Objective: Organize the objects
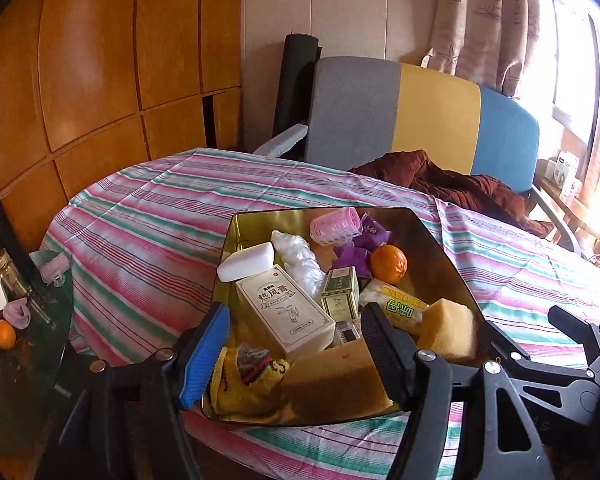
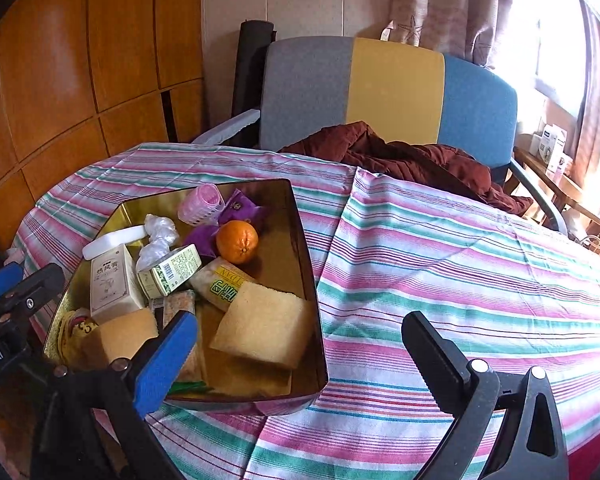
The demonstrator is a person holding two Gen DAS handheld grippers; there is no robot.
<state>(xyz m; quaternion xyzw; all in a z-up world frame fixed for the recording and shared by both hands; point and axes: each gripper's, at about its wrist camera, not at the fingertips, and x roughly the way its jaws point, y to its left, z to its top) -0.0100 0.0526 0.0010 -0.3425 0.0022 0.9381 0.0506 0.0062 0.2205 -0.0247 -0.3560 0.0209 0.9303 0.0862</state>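
striped tablecloth | gold tin full | left tongs apart over sponge | right tongs apart, empty

Both grippers parted (apparently empty)

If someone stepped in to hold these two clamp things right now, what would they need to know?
Left tool: open, empty, over the near end of the gold tin.
Right tool: open, empty, over the striped cloth beside the tin.
In the tin: orange, pink roller, sponges, white box, green box and more.
Left: a side table holds another orange and small items, possibly still to sort.
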